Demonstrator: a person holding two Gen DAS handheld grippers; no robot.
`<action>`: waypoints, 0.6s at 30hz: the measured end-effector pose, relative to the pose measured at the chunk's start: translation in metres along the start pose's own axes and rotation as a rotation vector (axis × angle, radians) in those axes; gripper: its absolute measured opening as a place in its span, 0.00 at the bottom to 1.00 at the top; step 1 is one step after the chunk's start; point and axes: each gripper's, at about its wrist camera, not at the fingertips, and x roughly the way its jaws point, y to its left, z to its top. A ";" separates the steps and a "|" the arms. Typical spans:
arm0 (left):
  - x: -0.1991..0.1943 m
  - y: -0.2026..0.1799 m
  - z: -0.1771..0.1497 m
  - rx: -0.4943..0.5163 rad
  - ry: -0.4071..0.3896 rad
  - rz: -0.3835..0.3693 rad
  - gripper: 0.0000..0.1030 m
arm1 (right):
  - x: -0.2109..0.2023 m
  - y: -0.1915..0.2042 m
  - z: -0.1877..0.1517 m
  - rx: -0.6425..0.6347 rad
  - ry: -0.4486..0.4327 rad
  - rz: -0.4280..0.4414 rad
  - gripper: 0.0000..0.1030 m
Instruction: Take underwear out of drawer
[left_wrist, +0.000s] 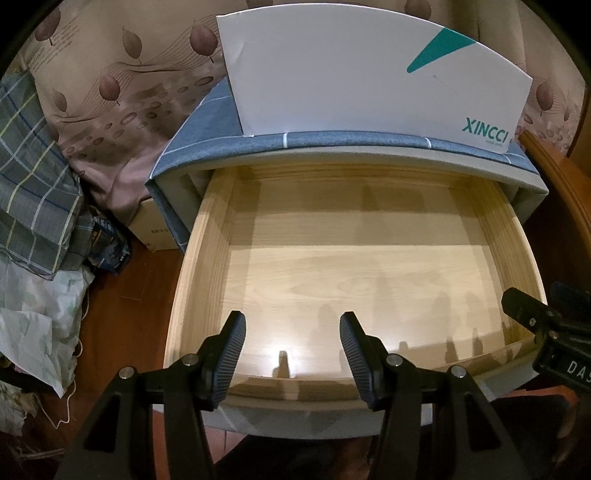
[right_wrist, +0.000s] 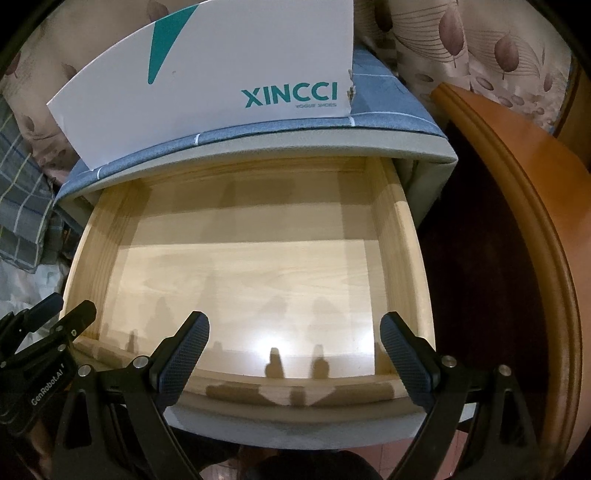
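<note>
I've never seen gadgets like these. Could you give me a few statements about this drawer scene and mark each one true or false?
1. The drawer is pulled open. True.
2. Underwear lies folded inside the drawer. False: only its bare wooden bottom shows, nothing lies in it.
3. A white shoe box stands on top of the cabinet. True.
4. The left gripper is clamped on a piece of cloth. False: its jaws stand apart with nothing between them.
5. The right gripper is open and empty. True.
6. The shoe box sits inside the drawer. False: it is above, on the blue-covered cabinet top.
</note>
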 end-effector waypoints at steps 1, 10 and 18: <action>0.000 0.000 0.000 -0.001 0.001 0.000 0.53 | 0.000 0.000 0.000 0.000 0.001 0.000 0.90; -0.001 0.000 0.000 0.001 0.000 0.002 0.53 | 0.001 0.000 0.001 0.004 0.005 0.000 0.90; -0.002 0.001 0.000 0.002 -0.011 -0.005 0.53 | 0.001 0.001 0.001 0.004 0.007 0.001 0.90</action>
